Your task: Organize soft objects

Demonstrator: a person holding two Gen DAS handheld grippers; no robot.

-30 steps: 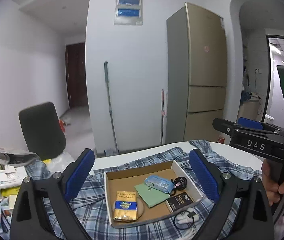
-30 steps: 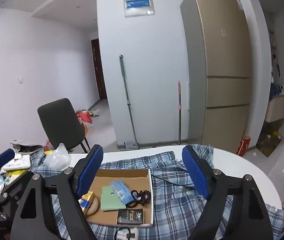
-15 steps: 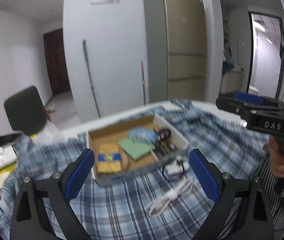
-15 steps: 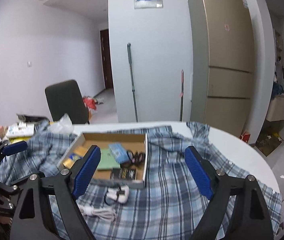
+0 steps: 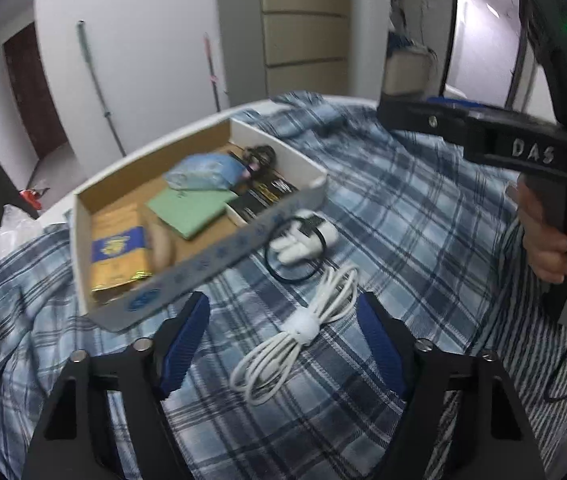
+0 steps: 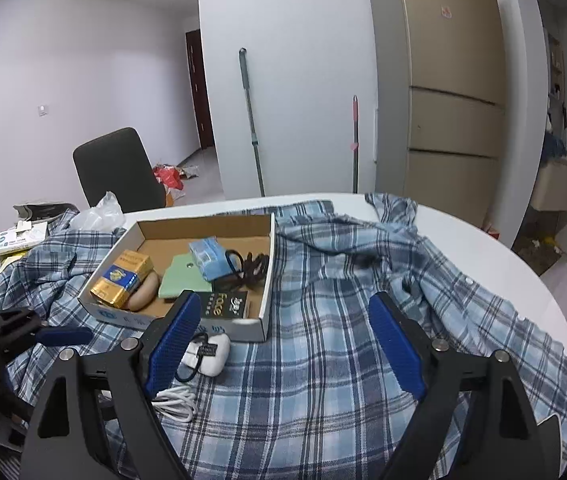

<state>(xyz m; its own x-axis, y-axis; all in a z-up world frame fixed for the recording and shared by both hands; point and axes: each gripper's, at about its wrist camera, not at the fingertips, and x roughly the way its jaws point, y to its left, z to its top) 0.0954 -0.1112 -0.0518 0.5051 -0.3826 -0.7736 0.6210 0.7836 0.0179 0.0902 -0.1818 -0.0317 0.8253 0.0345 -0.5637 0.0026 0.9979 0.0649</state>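
Plaid shirt [image 6: 363,340] lies spread over one white table [image 6: 483,236]. On it sits one box [image 5: 259,236], with one coiled white cable [image 5: 303,328] and one white charger [image 5: 303,240] beside it. Left gripper [image 5: 283,340] has just been closing, its jaws apart around the cable without touching it. Right gripper [image 6: 283,344] hangs open over bare shirt.

The left gripper [image 5: 283,340] tilts downward, its jaws just narrowed around nothing; the right gripper [image 6: 281,340] gapes wide, empty.
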